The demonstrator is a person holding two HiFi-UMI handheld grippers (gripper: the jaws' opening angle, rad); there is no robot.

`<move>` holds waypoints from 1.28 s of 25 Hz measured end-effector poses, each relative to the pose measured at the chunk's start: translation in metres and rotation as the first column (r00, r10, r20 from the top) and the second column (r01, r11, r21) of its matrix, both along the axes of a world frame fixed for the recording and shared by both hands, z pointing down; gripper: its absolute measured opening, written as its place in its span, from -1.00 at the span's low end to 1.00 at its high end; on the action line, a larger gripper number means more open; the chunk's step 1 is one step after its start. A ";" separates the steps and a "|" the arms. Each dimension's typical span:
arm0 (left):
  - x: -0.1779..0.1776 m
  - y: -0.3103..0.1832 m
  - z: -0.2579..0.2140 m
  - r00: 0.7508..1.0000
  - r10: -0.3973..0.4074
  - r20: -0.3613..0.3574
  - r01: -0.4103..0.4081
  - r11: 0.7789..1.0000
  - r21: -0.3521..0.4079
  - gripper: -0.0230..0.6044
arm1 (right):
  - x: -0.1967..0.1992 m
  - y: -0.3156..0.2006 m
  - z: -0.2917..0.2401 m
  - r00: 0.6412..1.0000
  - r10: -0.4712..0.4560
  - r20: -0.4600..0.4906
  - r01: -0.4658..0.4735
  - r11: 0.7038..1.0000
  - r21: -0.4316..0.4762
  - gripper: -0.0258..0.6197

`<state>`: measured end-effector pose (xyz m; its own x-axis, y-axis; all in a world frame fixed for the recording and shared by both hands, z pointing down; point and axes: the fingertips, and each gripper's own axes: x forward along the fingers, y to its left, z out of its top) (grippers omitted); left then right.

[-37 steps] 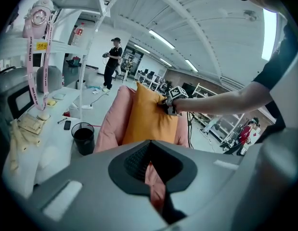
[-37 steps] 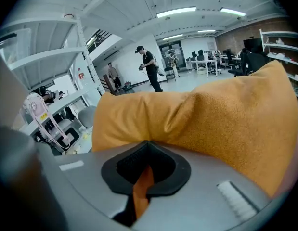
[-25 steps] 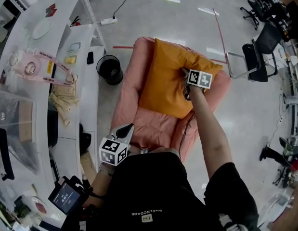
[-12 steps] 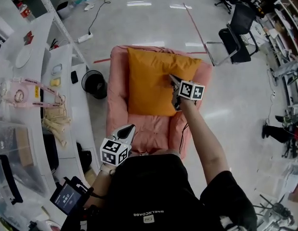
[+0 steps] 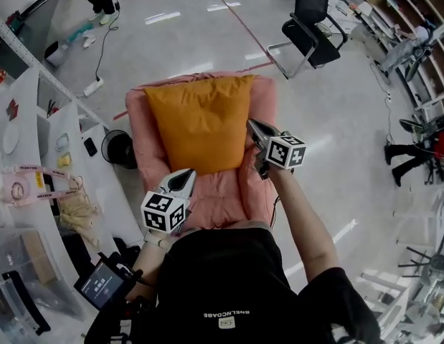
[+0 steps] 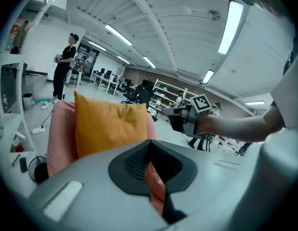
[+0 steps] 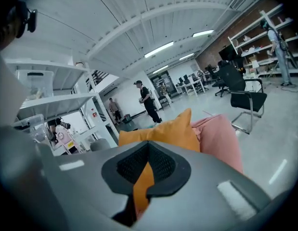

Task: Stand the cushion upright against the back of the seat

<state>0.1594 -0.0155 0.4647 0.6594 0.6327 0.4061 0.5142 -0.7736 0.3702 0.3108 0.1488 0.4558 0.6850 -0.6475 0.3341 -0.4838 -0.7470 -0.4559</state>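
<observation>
The orange cushion [image 5: 200, 124] is set upright on the pink seat [image 5: 222, 196] and is leaned against its back at the far side. The left gripper [image 5: 184, 179] is held over the near left part of the seat, apart from the cushion. Its fingers are closed, with nothing between them. The right gripper [image 5: 253, 125] is held near the cushion's right edge, not touching it. Its fingers are also closed and empty.

Shelves [image 5: 77, 117] beside seat [image 5: 214, 199] — left, open floor [image 5: 336, 142] right
</observation>
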 end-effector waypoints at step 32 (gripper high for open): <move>0.034 0.173 -0.119 0.941 0.255 -0.222 -0.260 0.966 0.006 -0.88 | -0.123 0.117 -0.100 0.963 0.071 -0.261 -0.087 0.995 -0.050 -0.90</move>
<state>0.1937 0.1578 0.3460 0.5441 0.8000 0.2531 0.7650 -0.5968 0.2419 0.1879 0.2663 0.3563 0.8015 -0.5717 0.1754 -0.5174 -0.8100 -0.2760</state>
